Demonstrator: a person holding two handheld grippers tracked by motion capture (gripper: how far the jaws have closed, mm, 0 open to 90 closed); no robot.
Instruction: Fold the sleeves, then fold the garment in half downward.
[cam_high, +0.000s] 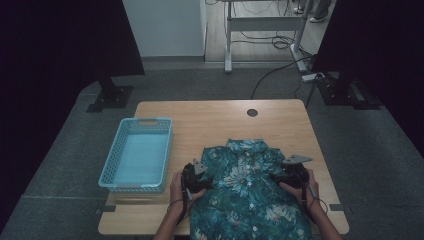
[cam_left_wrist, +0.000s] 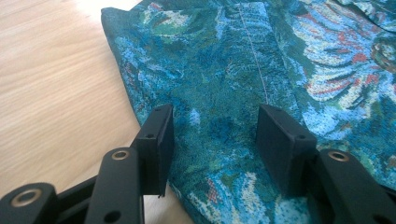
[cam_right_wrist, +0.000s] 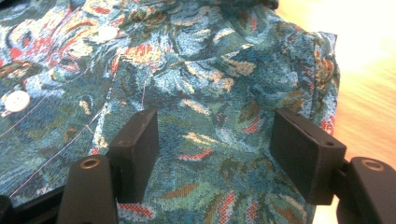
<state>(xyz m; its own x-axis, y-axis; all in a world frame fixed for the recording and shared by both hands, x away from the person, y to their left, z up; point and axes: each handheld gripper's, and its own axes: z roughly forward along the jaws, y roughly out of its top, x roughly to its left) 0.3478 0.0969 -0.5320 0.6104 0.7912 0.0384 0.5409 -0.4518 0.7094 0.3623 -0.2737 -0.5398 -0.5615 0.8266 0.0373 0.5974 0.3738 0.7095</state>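
A teal floral button-up shirt (cam_high: 247, 187) lies flat on the wooden table (cam_high: 210, 117), collar toward the far side, its hem hanging over the near edge. My left gripper (cam_high: 196, 176) rests at the shirt's left edge, jaws open over the folded fabric (cam_left_wrist: 215, 93). At the shirt's right edge my right gripper (cam_high: 292, 172) is open too, with the patterned cloth (cam_right_wrist: 210, 121) lying between its jaws. White buttons (cam_right_wrist: 17, 100) run down the shirt front. A hand holds each gripper.
A light blue plastic basket (cam_high: 136, 154) stands on the table's left side, with nothing in it. A round cable hole (cam_high: 252, 112) sits near the far edge. Beyond the table are stand bases, cables and a desk frame on grey floor.
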